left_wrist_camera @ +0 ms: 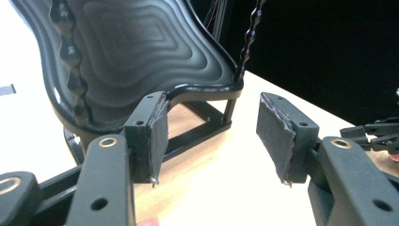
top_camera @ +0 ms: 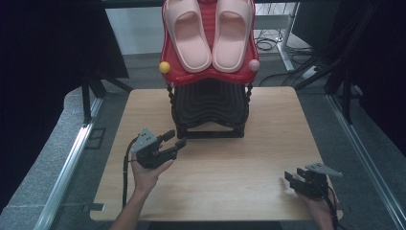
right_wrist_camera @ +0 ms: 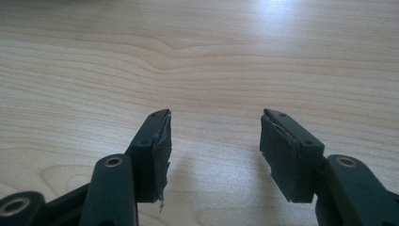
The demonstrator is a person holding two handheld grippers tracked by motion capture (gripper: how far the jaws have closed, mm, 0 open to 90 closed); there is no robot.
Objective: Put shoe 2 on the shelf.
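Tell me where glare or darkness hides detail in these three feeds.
High view: the surroundings fall to black, while the table and pink slippers are evenly lit. Left gripper view: the tabletop at far left is blown out white and the background beyond the black rack is dark. Right gripper view: a bright glare patch on the wood, with soft shadows under the tongs.

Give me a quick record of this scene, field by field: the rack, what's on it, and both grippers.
rack: black two-tier rack at the far middle of the wooden table
top tier: red tray holding a pair of pink slippers
lower tier: black tray, nothing seen on it
left gripper: open, near the rack's base, holding nothing
right gripper: open, over bare table, holding nothing
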